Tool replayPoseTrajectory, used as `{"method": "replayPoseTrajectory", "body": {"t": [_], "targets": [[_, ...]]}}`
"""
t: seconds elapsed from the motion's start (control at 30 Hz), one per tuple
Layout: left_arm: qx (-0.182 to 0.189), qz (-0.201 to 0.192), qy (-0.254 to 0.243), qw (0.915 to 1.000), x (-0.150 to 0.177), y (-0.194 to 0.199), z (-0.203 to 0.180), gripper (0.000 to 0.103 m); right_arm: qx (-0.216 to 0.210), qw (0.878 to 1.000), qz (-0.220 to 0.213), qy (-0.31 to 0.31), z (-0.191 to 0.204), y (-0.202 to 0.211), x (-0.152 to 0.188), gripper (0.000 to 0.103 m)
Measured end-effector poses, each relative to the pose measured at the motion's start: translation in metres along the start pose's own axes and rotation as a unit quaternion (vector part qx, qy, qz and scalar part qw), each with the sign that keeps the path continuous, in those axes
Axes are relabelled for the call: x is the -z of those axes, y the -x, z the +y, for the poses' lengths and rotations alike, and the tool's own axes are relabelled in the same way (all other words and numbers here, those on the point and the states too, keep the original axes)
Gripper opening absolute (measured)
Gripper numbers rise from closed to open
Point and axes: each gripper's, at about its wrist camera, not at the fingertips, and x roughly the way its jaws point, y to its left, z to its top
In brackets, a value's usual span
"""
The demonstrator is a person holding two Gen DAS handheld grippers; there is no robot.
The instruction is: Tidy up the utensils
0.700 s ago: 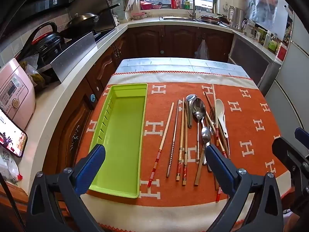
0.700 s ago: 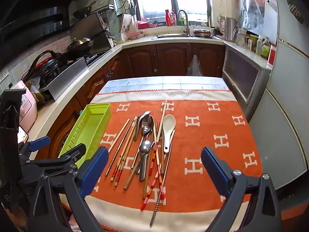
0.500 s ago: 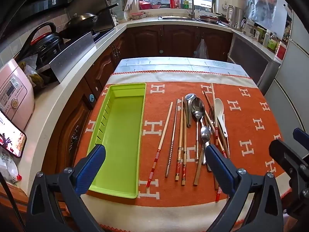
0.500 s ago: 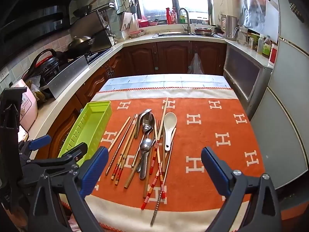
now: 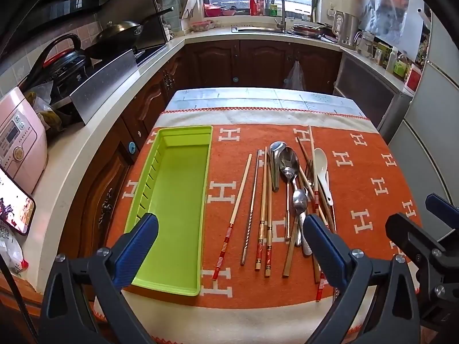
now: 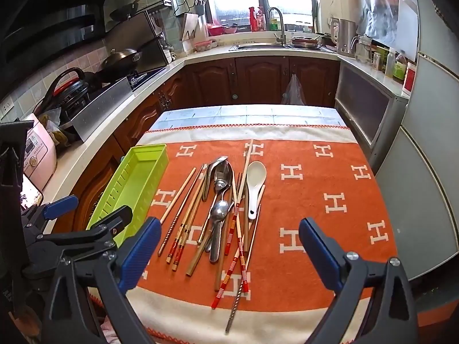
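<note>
An empty lime-green tray [image 5: 175, 200] [image 6: 134, 189] lies at the left of the orange cloth [image 5: 358, 189] [image 6: 315, 200]. To its right lies a loose pile of utensils: several chopsticks [image 5: 239, 199] [image 6: 178, 197], metal spoons [image 5: 288, 160] [image 6: 221, 175], a fork and a white ceramic spoon [image 5: 321, 166] [image 6: 255, 180]. My left gripper [image 5: 229, 245] hovers open over the tray's near end and the chopsticks' tips, holding nothing. My right gripper [image 6: 228, 253] stands open above the near ends of the pile, also empty. In the right wrist view the left gripper [image 6: 86, 209] shows at the left.
The table's far end [image 5: 258, 97] is bare tile. A counter on the left carries a pink cooker [image 5: 17, 140], a phone [image 5: 14, 206], a pressure cooker and a wok. A sink [image 6: 272, 43] sits at the back, a refrigerator [image 6: 424, 172] on the right.
Both views have shifted slightly: the table and utensils sit a little lower and nearer in each frame. Both grippers stay wide open and empty.
</note>
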Motion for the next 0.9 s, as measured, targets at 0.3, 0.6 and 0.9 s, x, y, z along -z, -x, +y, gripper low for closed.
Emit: {"method": "replayPoseTrajectory", "body": {"t": [0.3,0.6,0.9], "targets": [[0.004,0.005,-0.003,1.0,-0.0007,-0.0011,-0.0007,0.1,-0.003,1.0,0.004,0.001,-0.0001,-0.0027,0.001,0.097],[0.0,0.006,-0.007,1.0,0.0007,-0.0023,-0.0032,0.1,-0.004,1.0,0.006,0.001,0.0,-0.004,0.0016,0.097],[-0.003,0.008,-0.009,0.9999,0.0006,-0.0027,-0.0031,0.1,-0.004,1.0,0.007,0.0,-0.0002,-0.0049,0.0023,0.097]]}}
